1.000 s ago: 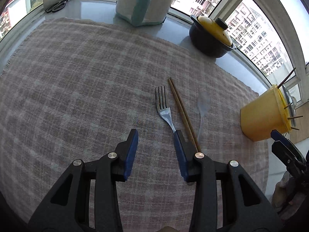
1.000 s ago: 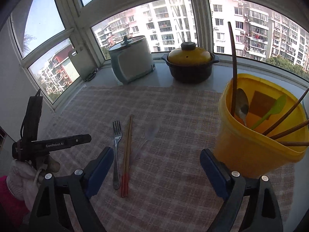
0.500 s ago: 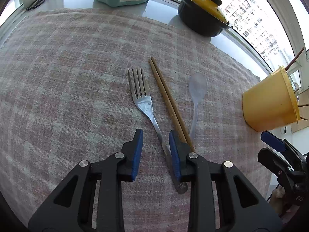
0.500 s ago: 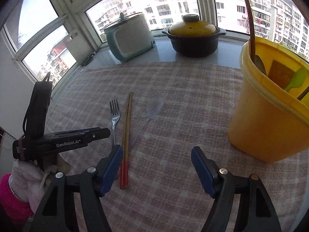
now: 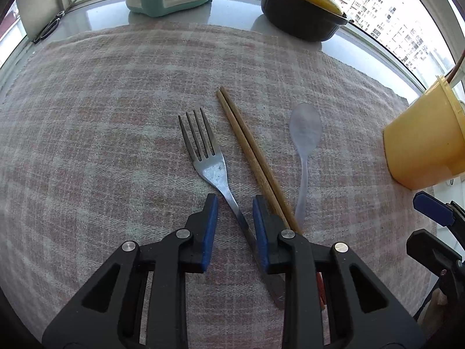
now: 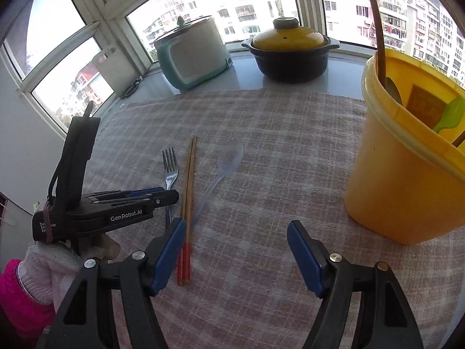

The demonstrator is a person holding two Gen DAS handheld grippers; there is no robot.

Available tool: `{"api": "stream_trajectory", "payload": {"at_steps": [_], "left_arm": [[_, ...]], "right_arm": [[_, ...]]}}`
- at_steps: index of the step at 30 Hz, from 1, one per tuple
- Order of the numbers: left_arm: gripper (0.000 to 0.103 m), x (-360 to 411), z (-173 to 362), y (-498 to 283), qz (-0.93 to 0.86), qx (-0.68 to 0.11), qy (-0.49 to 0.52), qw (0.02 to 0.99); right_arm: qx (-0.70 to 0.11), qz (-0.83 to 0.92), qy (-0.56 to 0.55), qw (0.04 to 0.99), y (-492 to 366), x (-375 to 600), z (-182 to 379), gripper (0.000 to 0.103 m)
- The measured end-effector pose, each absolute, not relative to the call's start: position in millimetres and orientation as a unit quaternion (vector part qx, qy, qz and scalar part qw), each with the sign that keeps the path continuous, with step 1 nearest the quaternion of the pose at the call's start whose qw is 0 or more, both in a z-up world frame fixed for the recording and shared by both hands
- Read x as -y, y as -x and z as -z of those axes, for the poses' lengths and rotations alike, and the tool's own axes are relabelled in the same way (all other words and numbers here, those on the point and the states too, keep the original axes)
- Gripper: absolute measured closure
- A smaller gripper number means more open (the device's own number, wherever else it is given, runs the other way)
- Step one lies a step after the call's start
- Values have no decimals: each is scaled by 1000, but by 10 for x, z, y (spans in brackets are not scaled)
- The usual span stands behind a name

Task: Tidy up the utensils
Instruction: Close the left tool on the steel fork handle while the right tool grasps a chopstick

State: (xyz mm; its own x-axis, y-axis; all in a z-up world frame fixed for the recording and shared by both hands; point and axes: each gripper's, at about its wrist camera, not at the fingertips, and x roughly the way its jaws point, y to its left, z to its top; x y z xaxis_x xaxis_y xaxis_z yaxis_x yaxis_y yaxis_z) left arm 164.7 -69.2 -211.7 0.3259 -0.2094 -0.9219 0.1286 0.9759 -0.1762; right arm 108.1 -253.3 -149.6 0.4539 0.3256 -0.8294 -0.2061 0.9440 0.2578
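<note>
Since the earlier frame, left tool (image 5: 234, 226) has advanced and narrowed its jaws to straddle the fork (image 5: 213, 174) handle, a gap showing on each side, not yet gripping. Fork lies flat on the cloth-covered bench (image 5: 87, 145), just beside chopsticks (image 5: 250, 157) and a clear spoon (image 5: 305, 145). Judged rigid, thin, light and slippery metal; the mid-handle offers the surest hold, though its low profile invites slipping. Right tool (image 6: 237, 257) hovers wide open, empty, near the yellow bucket (image 6: 407, 180).
</note>
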Motion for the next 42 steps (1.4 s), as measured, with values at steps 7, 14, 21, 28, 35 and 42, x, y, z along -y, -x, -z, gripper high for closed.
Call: {"api": "stream_trajectory", "payload": {"at_steps": [7, 14, 21, 28, 35, 42], "left_arm": [[86, 666, 2138, -1637, 114, -568, 6, 815], [90, 546, 2129, -1611, 120, -569, 14, 813], [94, 364, 2118, -1570, 122, -573, 16, 811], [96, 96, 2124, -1572, 114, -581, 46, 805], [96, 30, 2130, -1640, 116, -588, 56, 798], [95, 87, 2147, -1723, 114, -587, 49, 800]], "right_arm": [[-508, -166, -50, 844, -1161, 2382, 1526, 36], [-536, -174, -63, 823, -1317, 2247, 1682, 47], [-561, -196, -66, 801, -1513, 2013, 1816, 61], [-581, -207, -78, 784, -1655, 1877, 1961, 66], [-584, -209, -71, 781, -1728, 1820, 2010, 66], [-586, -215, -72, 778, -1780, 1822, 2006, 68]]}}
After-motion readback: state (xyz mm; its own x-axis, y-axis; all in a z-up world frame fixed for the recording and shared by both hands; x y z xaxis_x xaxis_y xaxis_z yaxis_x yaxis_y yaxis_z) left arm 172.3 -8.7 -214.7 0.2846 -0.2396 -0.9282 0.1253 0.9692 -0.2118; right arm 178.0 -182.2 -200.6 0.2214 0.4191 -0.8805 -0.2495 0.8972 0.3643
